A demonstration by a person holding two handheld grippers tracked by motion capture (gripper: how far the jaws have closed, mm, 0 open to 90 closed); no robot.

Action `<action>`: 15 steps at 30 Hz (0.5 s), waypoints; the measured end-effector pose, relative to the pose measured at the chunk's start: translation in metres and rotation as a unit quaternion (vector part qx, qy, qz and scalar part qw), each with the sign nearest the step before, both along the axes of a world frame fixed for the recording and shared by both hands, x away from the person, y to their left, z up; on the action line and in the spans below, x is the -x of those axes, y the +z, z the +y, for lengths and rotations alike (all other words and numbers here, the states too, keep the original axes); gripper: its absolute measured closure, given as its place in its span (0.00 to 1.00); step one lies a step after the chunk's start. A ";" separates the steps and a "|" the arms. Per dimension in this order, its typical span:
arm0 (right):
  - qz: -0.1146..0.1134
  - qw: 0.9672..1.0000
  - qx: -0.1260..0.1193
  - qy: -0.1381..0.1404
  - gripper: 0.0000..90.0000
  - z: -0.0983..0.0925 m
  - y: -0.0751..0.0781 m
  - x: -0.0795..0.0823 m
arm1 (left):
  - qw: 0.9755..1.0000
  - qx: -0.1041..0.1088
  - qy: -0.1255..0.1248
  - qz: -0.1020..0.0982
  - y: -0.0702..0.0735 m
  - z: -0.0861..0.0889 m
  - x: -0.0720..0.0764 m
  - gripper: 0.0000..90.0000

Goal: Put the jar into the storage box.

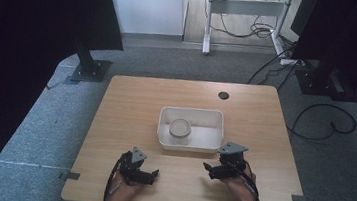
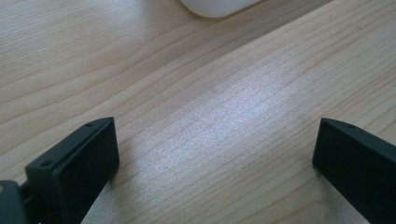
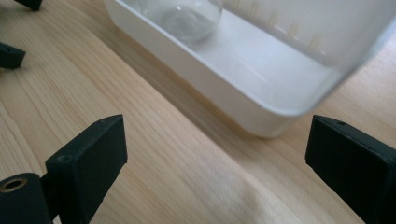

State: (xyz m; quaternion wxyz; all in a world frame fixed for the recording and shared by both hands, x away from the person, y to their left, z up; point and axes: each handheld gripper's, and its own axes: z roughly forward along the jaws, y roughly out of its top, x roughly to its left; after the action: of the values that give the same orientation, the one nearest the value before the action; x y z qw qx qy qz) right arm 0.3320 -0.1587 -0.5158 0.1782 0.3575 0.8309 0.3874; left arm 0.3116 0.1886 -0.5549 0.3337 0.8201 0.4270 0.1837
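Left gripper: jaws wide apart over bare table, holding nothing. Right gripper: jaws spread wide, empty, just beside the white tray. Glass jar stands inside the tray, left half.

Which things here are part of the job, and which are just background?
In the job:
- white tub on the table
- clear jar standing in the tub
- left gripper, open, holding nothing
- right gripper, open, holding nothing

Just there:
- wooden table
- round hole near its far edge
- cables on the carpet
- white stand behind
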 end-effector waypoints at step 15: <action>0.004 1.000 0.001 -0.029 0.06 -0.029 -0.015 0.020 | 1.000 0.000 0.000 0.000 0.000 0.000 0.000 0.00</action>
State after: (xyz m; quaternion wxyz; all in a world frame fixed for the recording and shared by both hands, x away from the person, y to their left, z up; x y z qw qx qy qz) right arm 0.3120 -0.1873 -0.5312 0.1867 0.3832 0.8209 0.3801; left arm 0.3116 0.1886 -0.5549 0.3337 0.8201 0.4270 0.1836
